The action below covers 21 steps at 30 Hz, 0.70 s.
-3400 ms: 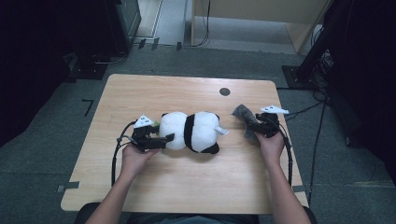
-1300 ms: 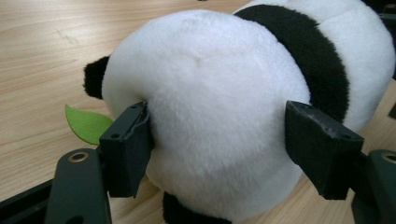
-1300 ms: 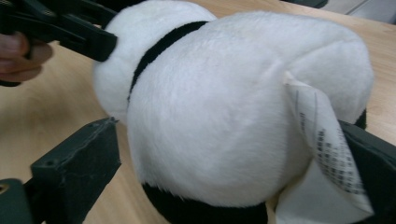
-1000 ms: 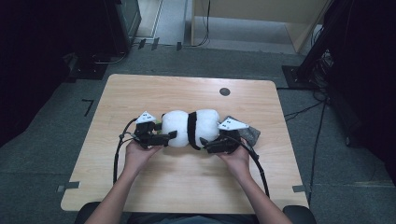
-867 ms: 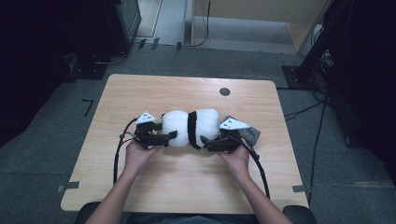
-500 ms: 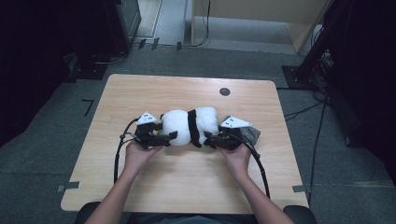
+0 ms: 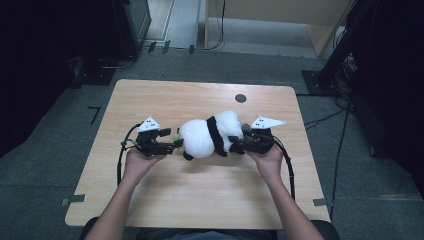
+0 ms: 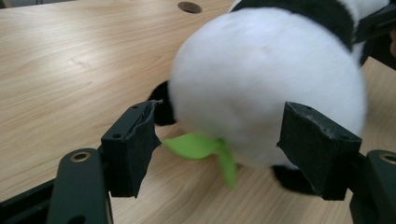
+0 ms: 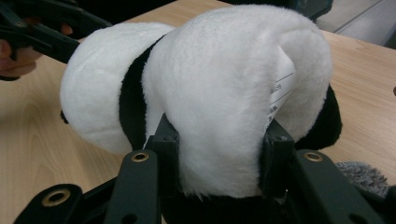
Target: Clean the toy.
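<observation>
Across the middle of the desk (image 7: 165, 200) lies the plush panda (image 7: 207, 135), its long axis running left to right between the two hands. The right gripper (image 7: 239, 146) has its fingers (image 9: 166, 154) clenched on the panda's right end. The left gripper (image 7: 176, 145) stands released just short of the left end, nearest the green leaf (image 8: 198, 145). That leaf reads clearly from the left gripper view, while the right gripper view shows a white label (image 9: 280, 95) and a grey cloth (image 9: 366, 175) beside it.
</observation>
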Available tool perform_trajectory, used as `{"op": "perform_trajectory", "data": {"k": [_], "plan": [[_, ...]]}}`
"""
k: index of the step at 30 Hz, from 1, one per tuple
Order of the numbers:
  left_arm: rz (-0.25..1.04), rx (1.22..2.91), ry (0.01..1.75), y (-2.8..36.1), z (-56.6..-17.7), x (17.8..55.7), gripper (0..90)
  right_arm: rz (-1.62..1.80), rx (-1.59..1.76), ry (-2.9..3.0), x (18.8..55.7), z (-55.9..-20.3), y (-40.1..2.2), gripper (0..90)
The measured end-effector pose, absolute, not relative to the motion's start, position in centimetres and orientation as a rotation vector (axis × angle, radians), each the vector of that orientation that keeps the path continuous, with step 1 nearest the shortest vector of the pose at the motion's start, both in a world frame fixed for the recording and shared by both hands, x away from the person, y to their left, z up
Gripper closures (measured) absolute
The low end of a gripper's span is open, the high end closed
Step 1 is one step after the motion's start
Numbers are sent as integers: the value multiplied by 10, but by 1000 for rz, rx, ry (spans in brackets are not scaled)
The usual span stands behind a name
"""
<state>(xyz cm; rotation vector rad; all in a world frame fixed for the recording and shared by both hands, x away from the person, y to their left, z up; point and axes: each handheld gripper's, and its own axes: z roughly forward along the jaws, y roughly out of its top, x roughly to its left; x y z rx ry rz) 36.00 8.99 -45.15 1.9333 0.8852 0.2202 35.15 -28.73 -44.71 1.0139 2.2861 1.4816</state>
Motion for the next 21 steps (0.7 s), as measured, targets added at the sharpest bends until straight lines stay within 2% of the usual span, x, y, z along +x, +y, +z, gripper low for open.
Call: {"op": "perform_trajectory", "data": {"k": [5, 9, 13, 17, 21], "plan": [[150, 1904, 904, 100, -454, 366, 311, 1572, 978, 2294, 351, -441, -298, 595], [89, 1906, 821, 97, -456, 364, 307, 1644, 902, 2331, 350, -441, -298, 595], [4, 1880, 778, 97, -458, 365, 239, 1696, 868, 2352, 351, -442, -302, 592], [-6, 1859, 724, 97, -456, 362, 236, 1726, 841, 2377, 353, -444, -301, 576], [-4, 1875, 694, 94, -456, 360, 182, 1712, 834, 2387, 355, -444, -297, 554]]}}
